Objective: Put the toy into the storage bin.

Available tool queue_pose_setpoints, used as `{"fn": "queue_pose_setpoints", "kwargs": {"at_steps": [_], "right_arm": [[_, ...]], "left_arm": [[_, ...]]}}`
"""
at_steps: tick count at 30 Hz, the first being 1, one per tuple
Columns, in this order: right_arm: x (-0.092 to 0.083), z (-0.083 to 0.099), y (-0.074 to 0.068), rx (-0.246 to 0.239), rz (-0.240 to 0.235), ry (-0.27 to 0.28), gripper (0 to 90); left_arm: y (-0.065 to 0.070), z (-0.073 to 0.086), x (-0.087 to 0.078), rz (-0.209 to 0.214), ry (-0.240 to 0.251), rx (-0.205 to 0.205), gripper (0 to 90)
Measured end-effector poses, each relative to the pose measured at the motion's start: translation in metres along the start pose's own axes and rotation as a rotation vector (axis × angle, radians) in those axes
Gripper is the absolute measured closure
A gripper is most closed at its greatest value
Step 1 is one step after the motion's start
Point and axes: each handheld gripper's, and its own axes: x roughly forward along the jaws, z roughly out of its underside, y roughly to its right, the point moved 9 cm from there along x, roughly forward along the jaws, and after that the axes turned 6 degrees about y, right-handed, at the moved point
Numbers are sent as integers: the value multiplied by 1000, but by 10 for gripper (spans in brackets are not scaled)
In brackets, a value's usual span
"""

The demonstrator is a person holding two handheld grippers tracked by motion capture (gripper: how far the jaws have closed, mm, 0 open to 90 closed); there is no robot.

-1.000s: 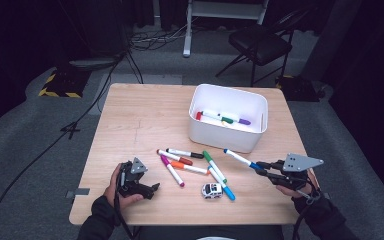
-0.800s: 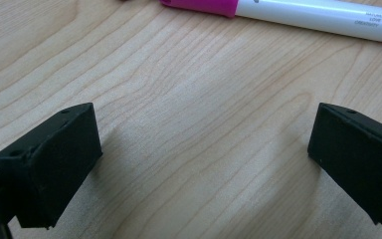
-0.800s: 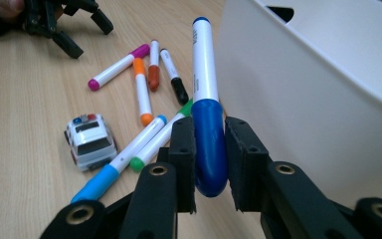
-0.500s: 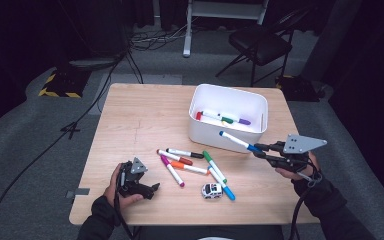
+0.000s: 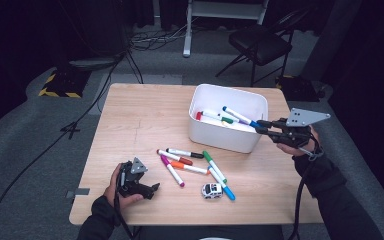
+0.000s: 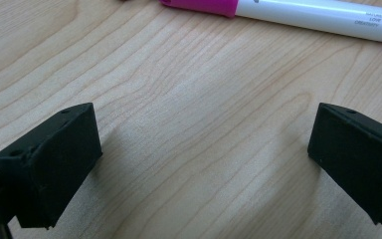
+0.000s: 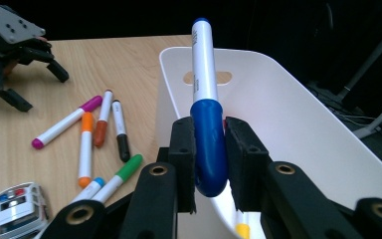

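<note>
Left hand-held gripper (image 5: 152,190): black, two-jaw, grasped in the left hand (image 5: 117,186), lying low on the surface, jaws spread wide with nothing between them. Right hand-held gripper (image 5: 261,127): black, grey three-cornered plate on top, held raised and roughly level in the right hand (image 5: 295,145); jaws clamped, forearm angling up behind it.

High view: I get an evenly lit table (image 5: 145,120) from overhead, room around it nearly black, floor dim grey. Picture is soft and low-res, marker labels unreadable. White bin (image 5: 220,137) is bright but not blown out.

Left gripper view: wood grain sharp in the middle, soft shadows beside both jaws, the pink marker (image 6: 288,12) at the top edge slightly blurred.

Right gripper view: blue marker (image 7: 206,109) crisp with a glossy highlight on its cap, nearest jaw parts soft, background black, bin wall glaring.
</note>
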Motion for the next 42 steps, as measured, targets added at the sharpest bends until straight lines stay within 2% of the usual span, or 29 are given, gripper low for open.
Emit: {"fn": "queue_pose_setpoints", "kwargs": {"at_steps": [7,10,21,29,34,42], "right_arm": [[12,-3,24,28,9,-27,750],[18,-2,34,13,15,-51,750],[48,3,50,28,5,-110,750],[66,10,58,35,9,-171,750],[75,17,57,43,-8,-215,750],[65,27,54,42,-37,-282,750]], "left_arm": [[0,0,0,0,0,-2,4],[0,0,0,0,-1,2,5],[0,0,0,0,2,0,4],[0,0,0,0,0,0,4],[0,0,0,0,0,0,4],[0,0,0,0,0,-2,5]]}}
